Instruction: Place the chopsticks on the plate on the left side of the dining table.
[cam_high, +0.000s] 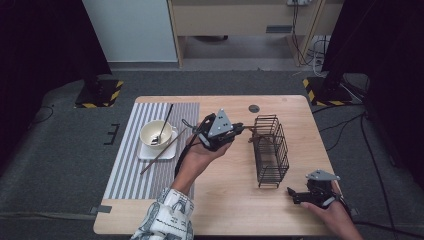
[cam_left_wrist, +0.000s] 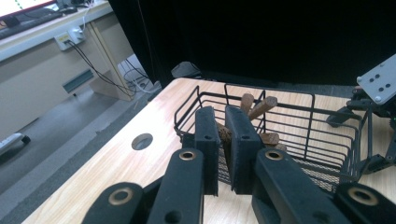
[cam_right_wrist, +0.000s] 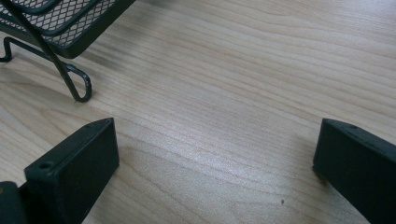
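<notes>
Holding a brown wooden utensil (cam_left_wrist: 223, 134), the left gripper (cam_high: 239, 131) hovers at the far left corner of the black wire basket (cam_high: 272, 172), which stands right of centre on the tabletop (cam_high: 225, 195). In the left gripper view its 2 jaws are nearly together and clamp the utensil's near end, while the rest of that piece reaches over the basket rim; how much of it lies inside I cannot tell. At least 2 more wooden handles (cam_left_wrist: 261, 107) already lean in the basket's far part, their rounded ends poking above the wire.

The right gripper (cam_high: 291, 194) rests low at the near right of the tabletop, just beside the basket's near corner. Its jaws are spread wide with nothing between them, and the right gripper view looks down on bare wood and a wire foot of the basket (cam_right_wrist: 77, 84).

On the striped placemat (cam_high: 125, 170) at the left, a white cup (cam_high: 156, 134) with a dark spoon (cam_high: 164, 125) in it sits on a white square plate (cam_high: 167, 152), and 1 long brown stick (cam_high: 162, 152) lies slanted across the plate and mat.

Judging by looks, the utensil is light, stiff and dry, not fragile, with a smooth finish that could slide in a loose pinch. A firm hold near the end of the handle, as now, seems right; letting go low over the rim should keep it from bouncing out or tipping the light basket.
</notes>
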